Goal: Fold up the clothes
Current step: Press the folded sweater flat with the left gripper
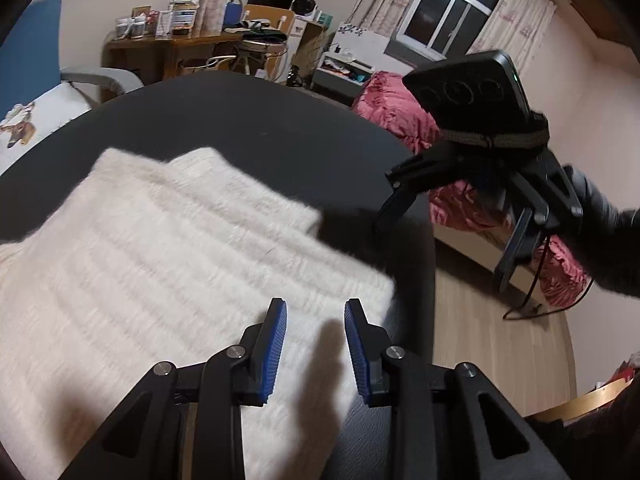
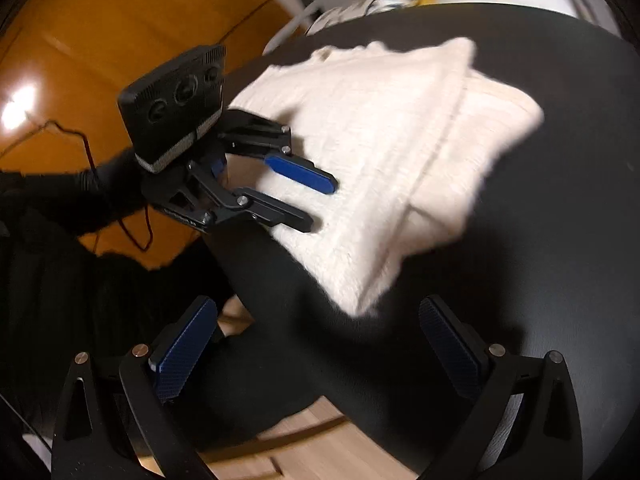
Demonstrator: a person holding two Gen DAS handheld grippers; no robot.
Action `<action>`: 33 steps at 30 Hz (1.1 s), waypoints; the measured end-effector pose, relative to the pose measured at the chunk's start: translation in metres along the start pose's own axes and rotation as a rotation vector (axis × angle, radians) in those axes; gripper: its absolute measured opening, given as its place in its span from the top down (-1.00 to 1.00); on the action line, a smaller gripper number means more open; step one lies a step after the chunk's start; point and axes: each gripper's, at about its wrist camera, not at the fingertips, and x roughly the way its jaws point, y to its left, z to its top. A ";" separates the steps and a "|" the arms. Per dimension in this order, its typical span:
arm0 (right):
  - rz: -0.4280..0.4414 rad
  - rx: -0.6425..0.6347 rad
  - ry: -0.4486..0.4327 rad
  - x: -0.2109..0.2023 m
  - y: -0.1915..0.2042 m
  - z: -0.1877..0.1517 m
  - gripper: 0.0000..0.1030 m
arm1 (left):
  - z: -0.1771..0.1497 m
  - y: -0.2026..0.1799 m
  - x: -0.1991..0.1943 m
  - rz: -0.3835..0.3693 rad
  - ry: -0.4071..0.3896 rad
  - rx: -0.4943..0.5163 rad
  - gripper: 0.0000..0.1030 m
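Matte black table point(image 1: 240, 120), fuzzy sweater point(image 1: 160, 260).

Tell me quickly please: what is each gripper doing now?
Left gripper: jaws open, empty, above the white sweater.
Right gripper: jaws wide open, empty.

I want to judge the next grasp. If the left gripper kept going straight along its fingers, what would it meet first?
Most likely the white sweater: the left gripper is open and aimed down at its near edge, with nothing between them. Depth is unclear.
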 end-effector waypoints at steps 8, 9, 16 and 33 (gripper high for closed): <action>0.067 -0.038 -0.043 0.025 0.022 0.013 -1.00 | -0.006 0.016 0.006 -0.028 -0.010 -0.158 0.41; 0.053 -0.045 0.002 0.035 0.023 0.011 -1.00 | -0.007 0.018 0.001 -0.026 -0.025 -0.180 0.41; -0.088 -0.013 0.068 0.030 0.027 0.008 -1.00 | -0.063 0.042 -0.097 0.168 -0.212 -0.324 0.41; -0.256 0.103 -0.055 0.093 0.060 0.061 -1.00 | -0.181 0.044 -0.174 0.439 -0.307 -0.493 0.38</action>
